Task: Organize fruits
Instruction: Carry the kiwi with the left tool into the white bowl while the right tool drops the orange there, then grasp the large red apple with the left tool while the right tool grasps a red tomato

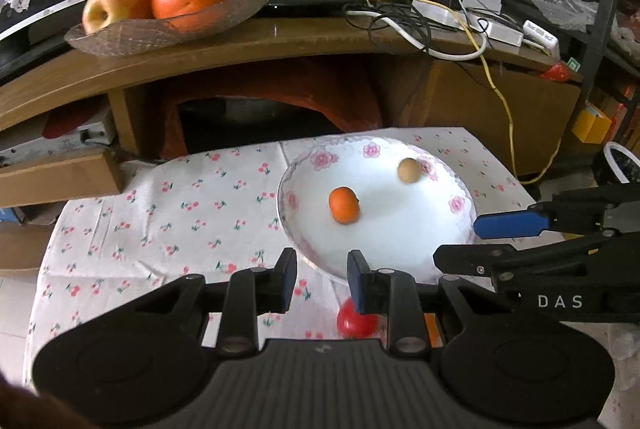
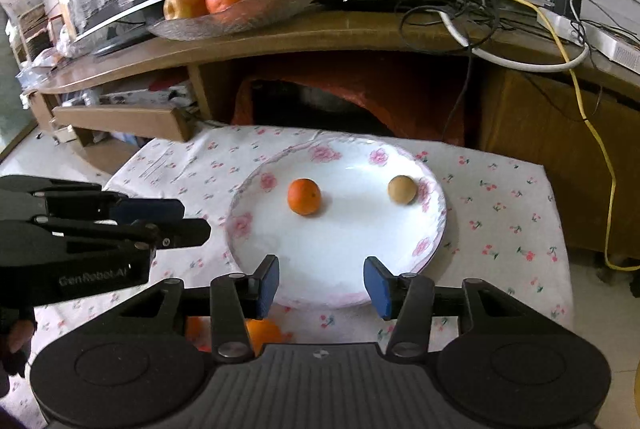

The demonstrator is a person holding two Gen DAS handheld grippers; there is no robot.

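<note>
A white floral plate (image 1: 384,249) (image 2: 344,261) sits on the cherry-print cloth and holds a small orange (image 1: 344,205) (image 2: 304,196) and a small tan fruit (image 1: 408,171) (image 2: 402,190). My left gripper (image 1: 322,279) is open and empty over the plate's near-left rim; it shows from the side in the right wrist view (image 2: 176,221). A red fruit (image 1: 356,321) lies on the cloth just under its right finger. My right gripper (image 2: 322,281) is open and empty over the plate's near rim; it shows in the left wrist view (image 1: 476,241). An orange fruit (image 2: 262,335) lies on the cloth beneath it.
A glass dish (image 1: 168,29) (image 2: 236,17) with oranges and apples stands on the wooden shelf (image 1: 280,45) behind the table. A router and tangled cables (image 1: 400,9) (image 2: 460,1) lie on the shelf at right. A cardboard box (image 1: 60,177) sits at left.
</note>
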